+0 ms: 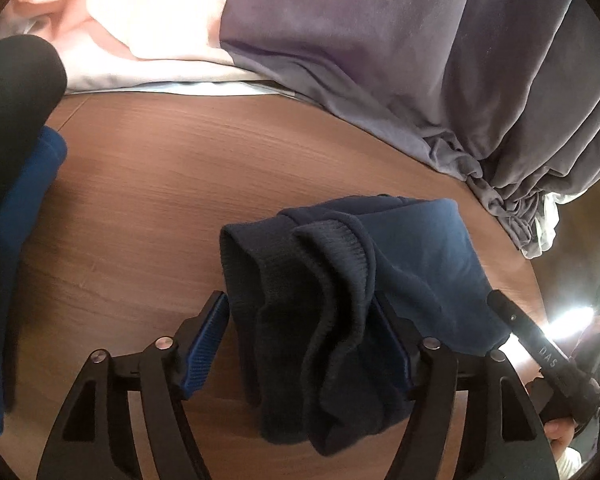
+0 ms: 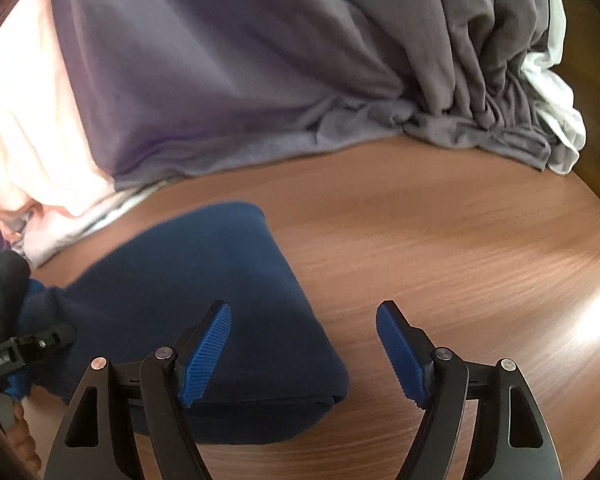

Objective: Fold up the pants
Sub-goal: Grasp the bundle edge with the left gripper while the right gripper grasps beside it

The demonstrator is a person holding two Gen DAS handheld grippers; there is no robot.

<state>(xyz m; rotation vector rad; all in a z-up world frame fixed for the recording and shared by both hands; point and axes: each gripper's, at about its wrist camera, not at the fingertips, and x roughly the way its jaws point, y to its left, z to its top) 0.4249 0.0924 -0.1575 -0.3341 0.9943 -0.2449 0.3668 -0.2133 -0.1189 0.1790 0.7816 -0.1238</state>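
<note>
In the left wrist view, the left tongs (image 1: pixel 300 344) were wide open around the ribbed cuffs of the dark blue pants (image 1: pixel 400 252), low in the middle of the frame. The pants ran up and to the right across the wooden tabletop (image 1: pixel 172 184). In the right wrist view, the right tongs (image 2: pixel 304 348) were wide open and held nothing. The folded pants (image 2: pixel 188 288) lay under the left finger (image 2: pixel 206 354), running from upper left to lower right.

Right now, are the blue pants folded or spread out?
Folded: the pants lie as a compact layered bundle on the table, cuffs doubled over between the left claw.
</note>
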